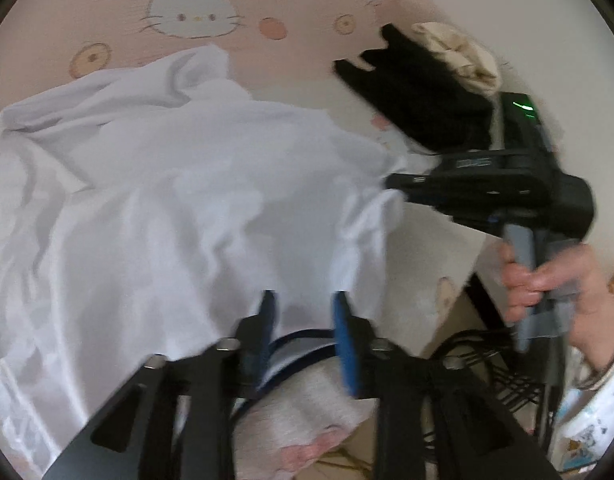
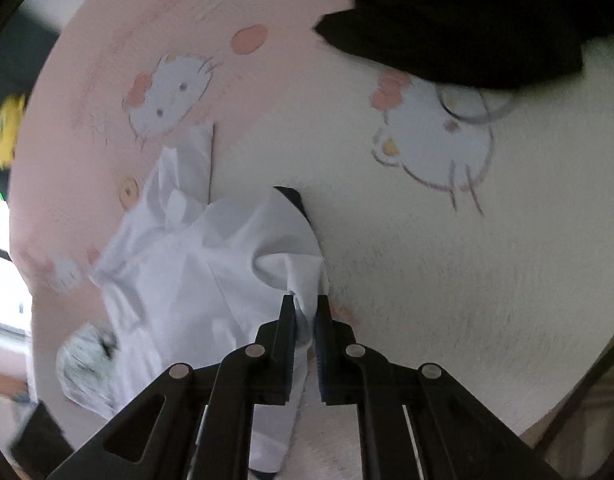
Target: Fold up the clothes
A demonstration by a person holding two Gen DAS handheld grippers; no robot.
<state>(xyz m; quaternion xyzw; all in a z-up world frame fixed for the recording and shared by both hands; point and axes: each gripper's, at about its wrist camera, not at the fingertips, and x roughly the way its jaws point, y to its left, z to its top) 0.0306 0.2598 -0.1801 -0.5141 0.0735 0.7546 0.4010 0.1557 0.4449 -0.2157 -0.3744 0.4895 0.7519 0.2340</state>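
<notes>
Currently your right gripper (image 2: 305, 308) pinches the thin, limp white garment (image 1: 167, 200) by an edge; left gripper (image 1: 303, 312) stands apart, seemingly unclamped. Regrip at corners.

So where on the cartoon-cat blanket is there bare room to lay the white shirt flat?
Free: the pale stretch of blanket right of the right gripper, below the black garment; also the pink strip beyond the white shirt. Crowded: the far corner with the black garment and beige cloth, and around the left gripper, where the shirt is bunched.
</notes>
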